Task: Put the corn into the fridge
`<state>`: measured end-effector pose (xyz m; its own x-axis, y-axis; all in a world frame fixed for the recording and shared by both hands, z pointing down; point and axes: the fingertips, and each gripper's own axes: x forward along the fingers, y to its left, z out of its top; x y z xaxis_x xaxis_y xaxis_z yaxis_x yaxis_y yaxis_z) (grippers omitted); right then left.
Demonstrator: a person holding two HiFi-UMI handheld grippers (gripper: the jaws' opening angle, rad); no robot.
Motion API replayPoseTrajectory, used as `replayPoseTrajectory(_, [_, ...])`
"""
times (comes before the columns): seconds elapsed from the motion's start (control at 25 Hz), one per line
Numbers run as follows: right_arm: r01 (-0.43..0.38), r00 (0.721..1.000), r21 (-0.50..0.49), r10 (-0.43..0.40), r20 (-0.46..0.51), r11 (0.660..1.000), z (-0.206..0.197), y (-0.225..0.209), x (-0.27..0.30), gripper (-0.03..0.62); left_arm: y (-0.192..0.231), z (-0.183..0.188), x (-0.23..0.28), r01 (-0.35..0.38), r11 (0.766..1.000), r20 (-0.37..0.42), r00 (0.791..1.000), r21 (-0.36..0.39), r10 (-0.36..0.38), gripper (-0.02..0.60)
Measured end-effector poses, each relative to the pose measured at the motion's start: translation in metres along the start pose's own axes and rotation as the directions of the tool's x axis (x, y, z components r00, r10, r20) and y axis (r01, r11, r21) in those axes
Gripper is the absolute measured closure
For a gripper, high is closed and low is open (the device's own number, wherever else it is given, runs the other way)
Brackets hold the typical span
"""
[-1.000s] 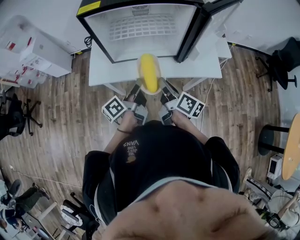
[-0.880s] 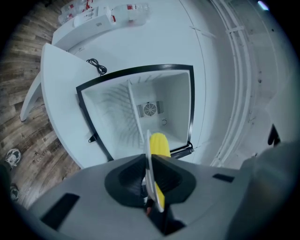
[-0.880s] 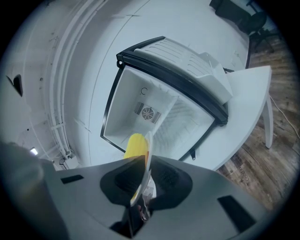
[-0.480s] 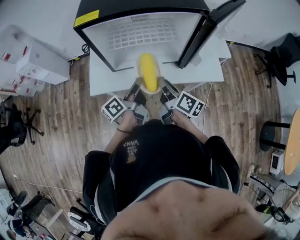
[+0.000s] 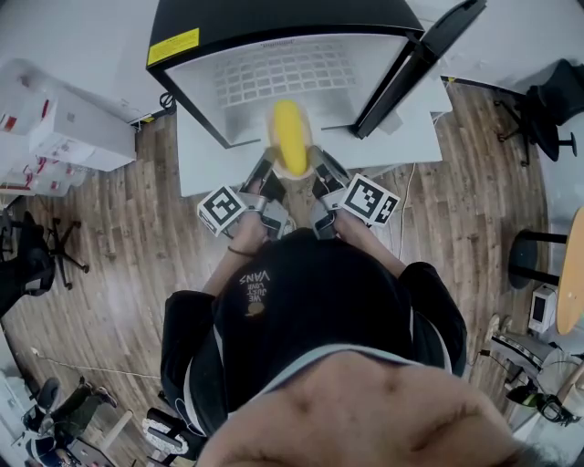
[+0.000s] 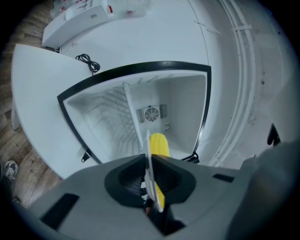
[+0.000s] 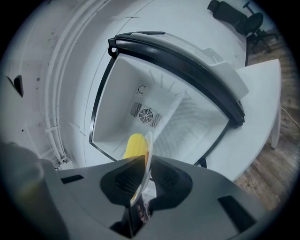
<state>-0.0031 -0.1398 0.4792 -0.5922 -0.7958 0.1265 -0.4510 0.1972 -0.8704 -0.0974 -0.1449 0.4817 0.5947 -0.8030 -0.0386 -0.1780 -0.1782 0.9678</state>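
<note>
Your left gripper (image 5: 264,175) and right gripper (image 5: 322,173) both clamped on rim of thin pale round plate (image 6: 150,164); yellow corn cob (image 5: 290,137) lies on it, midway between them, long axis pointing straight into open black-framed white fridge (image 5: 274,23) ahead, neither hand nearer

Corn (image 5: 290,139) looks smooth, plate (image 6: 149,161) thin pale plastic, fridge (image 5: 365,64) lining smooth white, floor (image 5: 119,246) grained wood.

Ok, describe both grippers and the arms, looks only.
The left gripper and right gripper are grey-bodied with dark fingers; each carries a white cube with black square markers. The person wears a black-sleeved top and a dark band on the left wrist.
</note>
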Motion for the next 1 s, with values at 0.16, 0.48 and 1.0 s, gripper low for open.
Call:
replayPoseTrajectory(0.16, [-0.002,1.0,-0.001,0.002,0.014,1.0,0.003,0.003,0.013,0.557,0.003,0.014,0.004,-0.009,1.0,-0.009,1.0,0.012,0.009,0.538])
replayPoseTrajectory(0.48, [0.012,0.999,0.003,-0.013,0.049,1.0,0.005,0.005,0.031,0.557,0.007,0.032,0.014,0.005,1.0,-0.045,0.999,0.013,-0.005,0.538])
replayPoseTrajectory(1.0, [0.04,0.995,0.014,-0.041,0.093,0.999,0.008,0.002,0.031,0.557,0.005,0.033,0.024,0.037,0.999,-0.11,0.993,0.007,-0.036,0.538])
